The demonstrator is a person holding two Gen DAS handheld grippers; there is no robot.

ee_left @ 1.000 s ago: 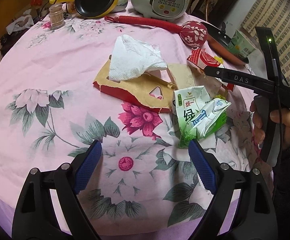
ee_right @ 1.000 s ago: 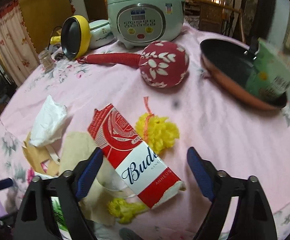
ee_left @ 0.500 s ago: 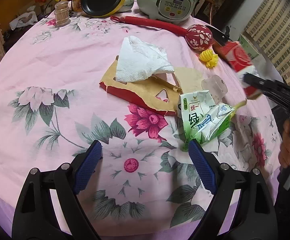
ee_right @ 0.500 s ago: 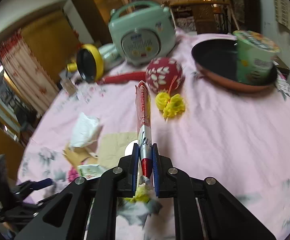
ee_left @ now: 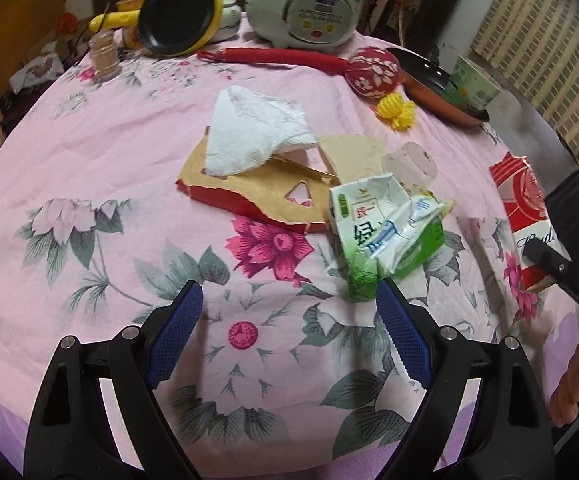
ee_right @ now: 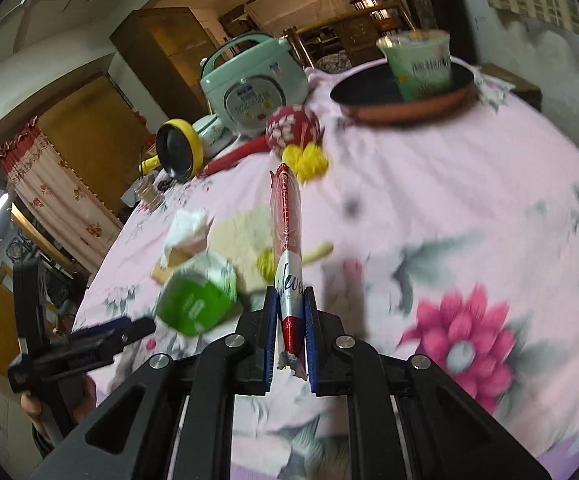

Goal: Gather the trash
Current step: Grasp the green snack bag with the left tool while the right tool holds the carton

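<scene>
My right gripper (ee_right: 291,320) is shut on a flattened red and white Budweiser carton (ee_right: 287,240), held edge-on above the table; the carton also shows at the right edge of the left wrist view (ee_left: 523,208). My left gripper (ee_left: 289,332) is open and empty, low over the pink floral cloth. Just beyond its right finger lies a crumpled green and white milk carton (ee_left: 385,232). Farther back lie torn brown and red cardboard (ee_left: 265,192) with a white tissue (ee_left: 253,136) on it, a clear plastic cup (ee_left: 409,164) and a yellow pom-pom (ee_left: 395,112).
At the table's far side stand a green rice cooker (ee_left: 309,4), a yellow-rimmed pan (ee_left: 181,16), a red massage hammer (ee_left: 373,72), a small jar (ee_left: 105,56) and a copper pan (ee_left: 437,92) holding a green cup (ee_left: 473,88). The table edge runs along the bottom.
My right gripper closed on the Budweiser carton, lifted it off the table and carried it right and toward the near edge. My left gripper stayed open and drew back slightly.
</scene>
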